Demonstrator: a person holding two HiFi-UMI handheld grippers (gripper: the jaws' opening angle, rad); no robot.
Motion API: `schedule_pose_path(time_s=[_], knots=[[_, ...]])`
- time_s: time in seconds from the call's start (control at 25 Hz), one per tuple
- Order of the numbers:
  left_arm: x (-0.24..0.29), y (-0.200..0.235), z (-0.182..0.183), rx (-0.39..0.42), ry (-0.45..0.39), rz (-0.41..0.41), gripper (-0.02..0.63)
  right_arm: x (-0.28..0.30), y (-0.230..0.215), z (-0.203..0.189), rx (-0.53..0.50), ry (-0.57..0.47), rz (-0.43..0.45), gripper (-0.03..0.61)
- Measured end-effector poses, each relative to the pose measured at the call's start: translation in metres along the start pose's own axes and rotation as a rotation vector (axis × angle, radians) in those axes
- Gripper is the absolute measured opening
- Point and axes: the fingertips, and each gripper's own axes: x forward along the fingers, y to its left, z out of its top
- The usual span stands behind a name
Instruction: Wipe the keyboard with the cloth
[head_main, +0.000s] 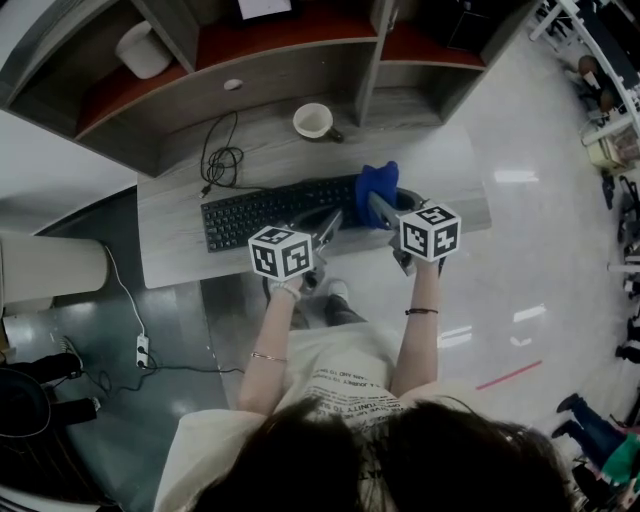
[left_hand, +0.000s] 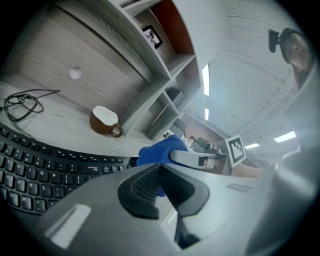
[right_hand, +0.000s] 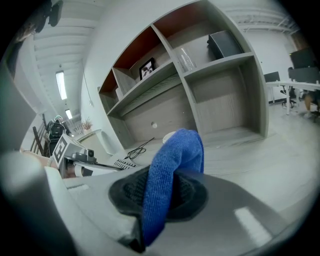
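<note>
— What has the right gripper (right_hand: 160, 192) got?

— Its jaws are clamped on a blue microfibre cloth (right_hand: 175, 165), which stands up folded between the pads. In the head view the cloth sits at centre frame, over the right end of the black keyboard (head_main: 270, 212). I can't tell whether it touches the keys.

— And the left gripper (left_hand: 160, 172)?

— Jaws drawn together with nothing in them, just left of the cloth at the keyboard's near edge.

— The surface?

— A grey wood-grain desk (head_main: 180, 250) backed by a grey shelf unit with red-brown panels (head_main: 290, 40). A glossy pale floor (head_main: 540, 230) fills the frame's right.

— Does one view add anything?

— The left gripper view shows the brown outside of the white-lined cup (left_hand: 106, 121), which stands beyond the keyboard. Only the head view shows a white cylindrical container (head_main: 143, 48) on the upper-left shelf.

— Anything else?

— A coiled black cable (head_main: 222, 160), left of the cup.
</note>
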Motion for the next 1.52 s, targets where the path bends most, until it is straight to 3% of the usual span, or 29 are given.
schedule_pose_path(time_s=[0.92, 1.52], knots=[[-0.036, 0.02, -0.005, -0.026, 0.004, -0.006, 0.002, 0.024, 0.023, -0.007, 0.072, -0.019, -0.044, 0.058], [-0.063, 0.04, 0.0, -0.047, -0.018, 0.014, 0.002, 0.054, 0.053, -0.012, 0.057, 0.018, -0.013, 0.058]])
